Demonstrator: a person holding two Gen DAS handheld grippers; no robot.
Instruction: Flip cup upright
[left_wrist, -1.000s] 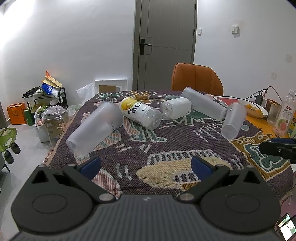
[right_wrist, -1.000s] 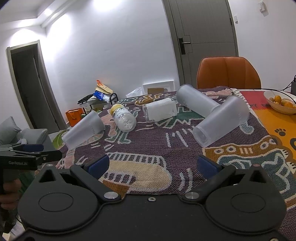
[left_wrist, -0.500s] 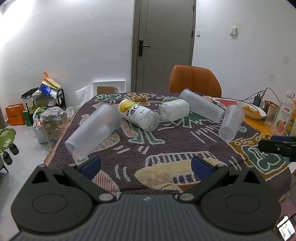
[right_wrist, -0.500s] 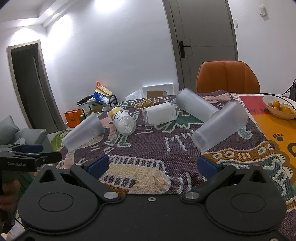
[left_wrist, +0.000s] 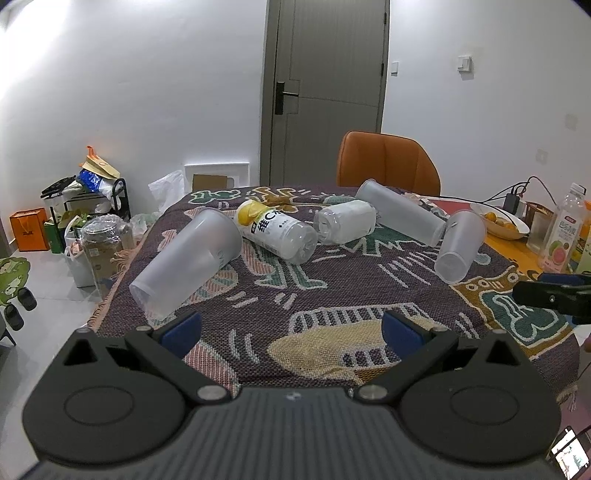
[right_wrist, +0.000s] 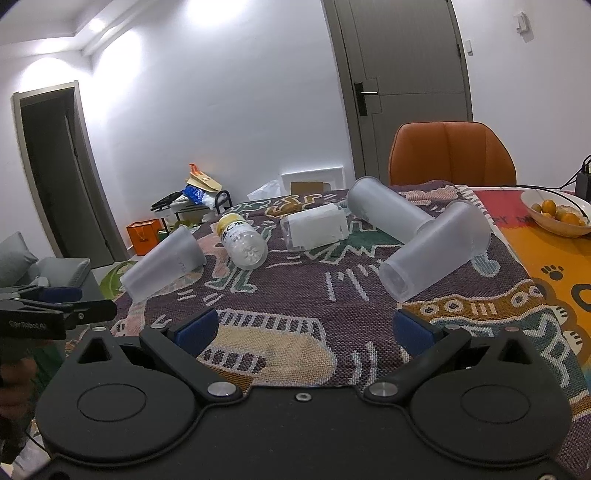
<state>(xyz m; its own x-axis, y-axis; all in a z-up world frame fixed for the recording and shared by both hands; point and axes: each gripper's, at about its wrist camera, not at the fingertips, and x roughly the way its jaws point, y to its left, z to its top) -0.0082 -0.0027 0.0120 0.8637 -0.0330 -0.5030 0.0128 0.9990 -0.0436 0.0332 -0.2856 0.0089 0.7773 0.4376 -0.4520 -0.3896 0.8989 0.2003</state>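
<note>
Three frosted plastic cups lie on their sides on a patterned blanket (left_wrist: 332, 295): one at the left (left_wrist: 188, 260), also in the right wrist view (right_wrist: 162, 260); one at the right (left_wrist: 460, 245) (right_wrist: 432, 249); one at the back (left_wrist: 400, 212) (right_wrist: 388, 208). My left gripper (left_wrist: 291, 330) is open and empty over the near edge of the blanket. My right gripper (right_wrist: 303, 328) is open and empty, short of the right cup.
A yellow-capped bottle (left_wrist: 277, 230) and a white bottle (left_wrist: 345, 221) lie between the cups. An orange chair (left_wrist: 388, 164) stands behind the table. A fruit bowl (right_wrist: 557, 214), a juice bottle (left_wrist: 563, 232) and cables are at the right. Bags and a rack (left_wrist: 85, 206) stand on the floor at left.
Both grippers have drawn back and risen slightly from the cups. Nothing on the blanket has moved.
</note>
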